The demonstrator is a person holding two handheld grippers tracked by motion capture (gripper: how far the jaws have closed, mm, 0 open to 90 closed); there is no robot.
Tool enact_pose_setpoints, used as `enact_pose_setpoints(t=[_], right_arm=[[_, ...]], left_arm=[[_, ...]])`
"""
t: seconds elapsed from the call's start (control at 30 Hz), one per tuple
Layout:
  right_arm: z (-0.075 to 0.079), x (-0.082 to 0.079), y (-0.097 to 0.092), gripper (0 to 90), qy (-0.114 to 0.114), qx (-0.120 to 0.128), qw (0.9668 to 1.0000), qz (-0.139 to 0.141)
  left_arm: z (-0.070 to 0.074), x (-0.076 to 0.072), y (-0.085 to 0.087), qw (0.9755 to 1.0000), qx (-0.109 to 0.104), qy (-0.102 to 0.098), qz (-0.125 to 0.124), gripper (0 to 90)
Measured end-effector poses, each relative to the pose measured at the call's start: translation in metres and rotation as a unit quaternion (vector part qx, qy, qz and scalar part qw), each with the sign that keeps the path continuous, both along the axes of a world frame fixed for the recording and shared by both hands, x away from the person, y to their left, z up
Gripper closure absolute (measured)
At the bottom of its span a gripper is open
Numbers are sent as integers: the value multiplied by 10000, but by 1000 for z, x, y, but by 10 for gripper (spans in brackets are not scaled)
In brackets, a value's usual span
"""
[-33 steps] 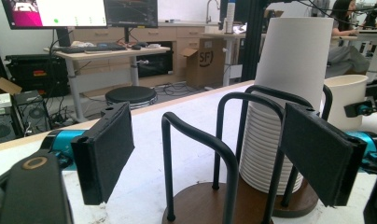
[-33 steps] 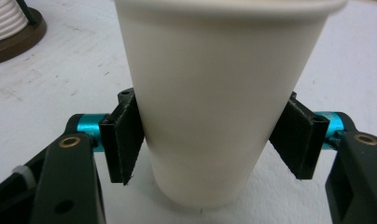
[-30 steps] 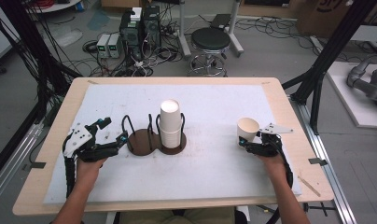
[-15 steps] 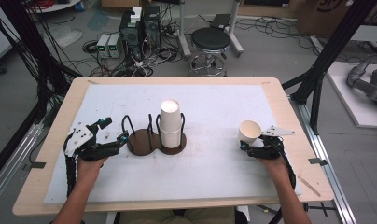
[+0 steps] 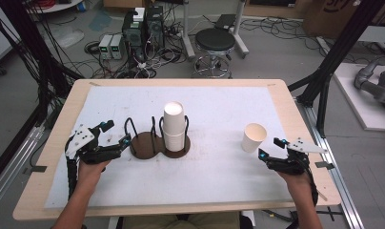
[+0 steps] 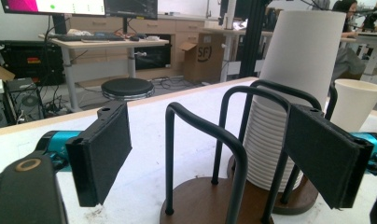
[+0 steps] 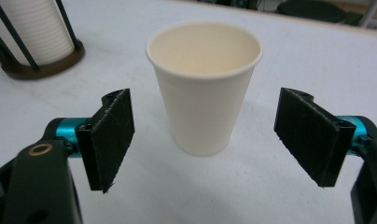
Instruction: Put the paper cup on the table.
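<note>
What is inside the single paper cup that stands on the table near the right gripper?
The single paper cup looks empty: its cream inner wall shows clean below the rim. The right gripper view does not reach the very bottom, so the floor of the cup stays hidden.

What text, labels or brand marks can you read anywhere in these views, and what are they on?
"SF": black logo on the cardboard box under the desk, left gripper view; the strokes after it are unclear.
Monitors on that desk: screen content too blurred to read.
Cardboard box at the high view's top right: partial dark mark, unreadable.
Loose paper cup, cup stack, wooden holder: no print.
</note>
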State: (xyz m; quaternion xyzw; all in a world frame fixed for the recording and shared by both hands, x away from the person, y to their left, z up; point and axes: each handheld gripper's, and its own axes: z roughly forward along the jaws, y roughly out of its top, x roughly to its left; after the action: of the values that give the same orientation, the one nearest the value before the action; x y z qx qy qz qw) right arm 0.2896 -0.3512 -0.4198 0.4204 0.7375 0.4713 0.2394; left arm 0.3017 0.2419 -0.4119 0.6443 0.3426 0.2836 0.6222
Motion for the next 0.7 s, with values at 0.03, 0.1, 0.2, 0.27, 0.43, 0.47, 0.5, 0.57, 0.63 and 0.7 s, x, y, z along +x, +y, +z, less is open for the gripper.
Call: enact_pose_setpoints(t=[0.03,0.1,0.2,0.27,0.43,0.47,0.5,0.57,0.63,0.7], right_arm=[[4,-2,0,205,-71,53,10000,5],[13,-4,1,205,-235,18,9997,114],[25,-6,4,205,-409,129,9988,247],[29,-7,8,205,-483,101,9982,331],[36,-8,17,205,-550,78,9971,525],[38,-9,18,205,-575,80,9967,566],[40,-9,19,205,-598,103,9964,598],[43,-10,21,205,-617,144,9959,642],[46,-12,22,205,-619,107,9957,679],[48,-13,22,205,-644,87,9955,689]], left_arm=[[0,0,-1,10000,16,22,-7,155],[0,0,-1,10000,24,6,-45,155],[0,-2,-2,9999,-9,-13,-162,155],[0,-3,-1,9999,-31,-12,-152,159],[2,-5,-1,9999,-77,-40,-126,159],[2,-5,-1,9999,-46,-43,-117,159],[2,-5,-1,9999,-36,-45,-126,160],[2,-6,-1,9999,-35,-34,-129,160],[2,-7,0,9999,-20,-43,-125,159],[2,-8,0,9999,-10,-51,-136,159]])
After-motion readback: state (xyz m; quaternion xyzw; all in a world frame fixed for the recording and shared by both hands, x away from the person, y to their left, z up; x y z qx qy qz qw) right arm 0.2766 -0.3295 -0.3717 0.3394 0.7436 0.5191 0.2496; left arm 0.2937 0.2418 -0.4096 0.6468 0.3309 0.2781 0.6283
